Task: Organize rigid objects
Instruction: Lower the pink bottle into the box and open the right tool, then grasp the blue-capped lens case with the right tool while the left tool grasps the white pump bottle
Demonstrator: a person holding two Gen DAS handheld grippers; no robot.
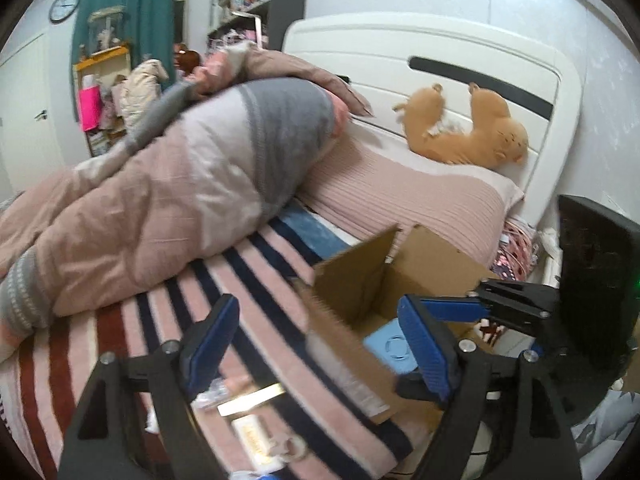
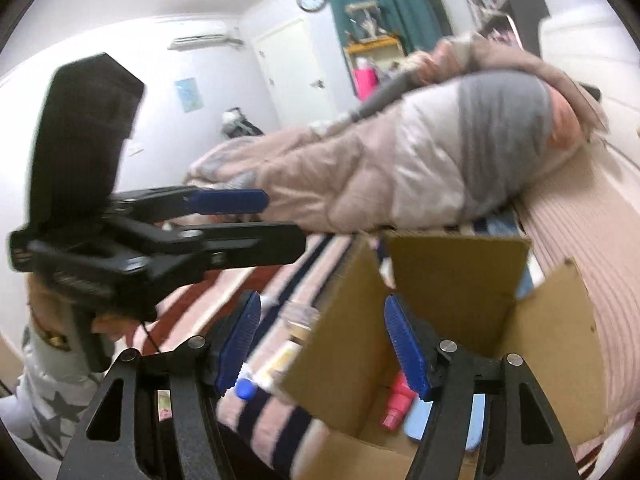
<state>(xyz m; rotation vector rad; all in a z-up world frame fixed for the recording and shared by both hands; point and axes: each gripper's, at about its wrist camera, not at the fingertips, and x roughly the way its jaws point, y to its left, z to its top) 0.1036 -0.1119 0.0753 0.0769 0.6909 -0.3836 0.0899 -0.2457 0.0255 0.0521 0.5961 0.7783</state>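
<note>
**Both tongs open at the cardboard box on the bed**

My left tongs (image 1: 316, 344) stood open, with nothing between the blue pads; the left pad hung over the striped blanket (image 1: 132, 320) and the right pad over the near rim of the cardboard box (image 1: 360, 280). My right tongs (image 2: 322, 344) were likewise open and empty-handed, straddling the box's near-left flap (image 2: 340, 340), so that one pad hung outside the box and the other above its interior. The box (image 2: 456, 280) sat on the bed with its flaps raised. Inside it, seen from the right wrist, lay a red-pink bottle (image 2: 396, 400) beside a light blue flat object (image 2: 418, 420); the left wrist view showed the same light blue object (image 1: 386, 350) on the box floor. Outside the box, on the blanket, small items remained: a blue-capped bottle (image 2: 244, 390), a clear jar (image 2: 302, 318), a gold-edged flat object (image 1: 252, 398) and a cream packet (image 1: 252, 436), all blurred. A rolled quilt (image 1: 160, 200) occupied the far side of the bed, and an orange plush toy (image 1: 468, 128) leaned against the white headboard (image 1: 360, 52). A star-print sleeve (image 2: 52, 404) showed at lower left of the right wrist view.
</note>
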